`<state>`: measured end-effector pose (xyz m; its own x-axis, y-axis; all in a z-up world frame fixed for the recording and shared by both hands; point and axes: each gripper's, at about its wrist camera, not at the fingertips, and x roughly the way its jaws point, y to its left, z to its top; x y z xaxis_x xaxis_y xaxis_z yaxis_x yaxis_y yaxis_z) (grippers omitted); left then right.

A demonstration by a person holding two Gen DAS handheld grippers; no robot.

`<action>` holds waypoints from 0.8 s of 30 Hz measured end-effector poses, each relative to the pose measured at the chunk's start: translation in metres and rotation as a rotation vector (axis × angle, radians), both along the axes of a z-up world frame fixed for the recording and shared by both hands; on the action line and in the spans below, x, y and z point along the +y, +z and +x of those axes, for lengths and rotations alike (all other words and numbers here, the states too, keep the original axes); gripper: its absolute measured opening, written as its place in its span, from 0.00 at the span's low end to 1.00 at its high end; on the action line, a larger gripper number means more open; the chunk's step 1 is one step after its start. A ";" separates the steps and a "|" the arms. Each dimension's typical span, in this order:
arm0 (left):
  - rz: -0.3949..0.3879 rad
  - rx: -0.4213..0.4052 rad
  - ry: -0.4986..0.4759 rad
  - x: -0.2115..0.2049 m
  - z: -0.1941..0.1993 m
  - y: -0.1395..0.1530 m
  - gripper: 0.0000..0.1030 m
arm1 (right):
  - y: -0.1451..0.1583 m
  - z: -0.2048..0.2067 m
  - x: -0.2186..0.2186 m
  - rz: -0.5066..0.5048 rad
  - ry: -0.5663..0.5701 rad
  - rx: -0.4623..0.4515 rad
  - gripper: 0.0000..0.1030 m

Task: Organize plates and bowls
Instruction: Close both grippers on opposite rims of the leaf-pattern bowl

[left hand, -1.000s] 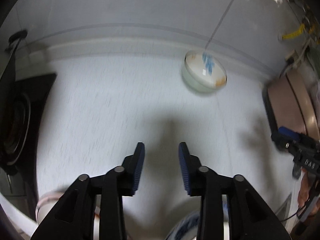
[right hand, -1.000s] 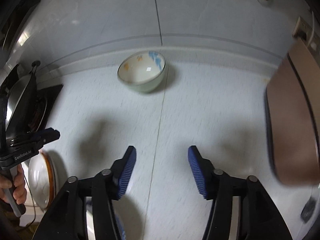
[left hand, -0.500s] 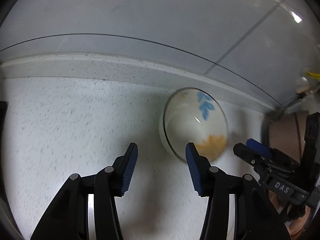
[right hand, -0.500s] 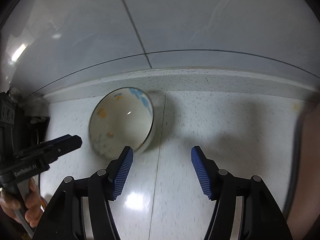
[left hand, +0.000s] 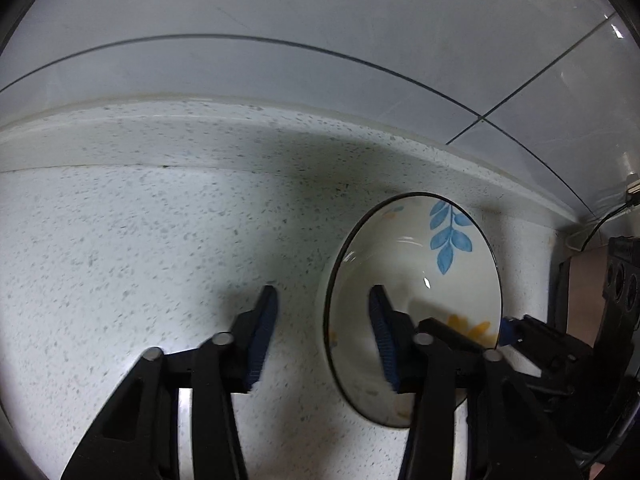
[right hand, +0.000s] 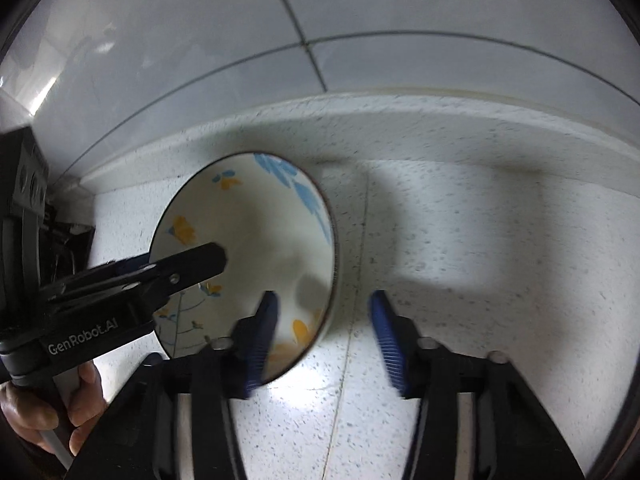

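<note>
Both grippers have dropped onto the white ceramic bowl with blue leaf and orange flower print (left hand: pixel 416 304), now straddling opposite rims. Left gripper (left hand: pixel 322 334) and right gripper (right hand: pixel 324 334) jaws have just been closing, narrow-gapped, each with rim between but pads not yet pressing. Two-handed lift likely next, off the speckled white countertop (left hand: pixel 120 248).

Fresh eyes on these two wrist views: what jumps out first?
The white ceramic bowl with blue leaves and orange flowers, on the speckled white countertop by the grey tiled wall. The left tool and right tool, jaws just closing, each straddle its rim from opposite sides, pads not yet pressing.
</note>
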<state>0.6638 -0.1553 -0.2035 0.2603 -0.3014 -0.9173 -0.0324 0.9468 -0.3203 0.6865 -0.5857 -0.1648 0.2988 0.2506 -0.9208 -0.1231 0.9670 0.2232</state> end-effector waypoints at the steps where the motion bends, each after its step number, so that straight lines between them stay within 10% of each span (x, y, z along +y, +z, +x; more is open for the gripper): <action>1: -0.005 0.010 -0.006 -0.001 0.003 -0.003 0.21 | -0.005 0.004 0.004 0.004 0.000 0.007 0.37; 24: -0.049 0.072 -0.045 -0.020 -0.050 0.012 0.08 | -0.003 -0.024 0.020 -0.010 -0.027 0.084 0.20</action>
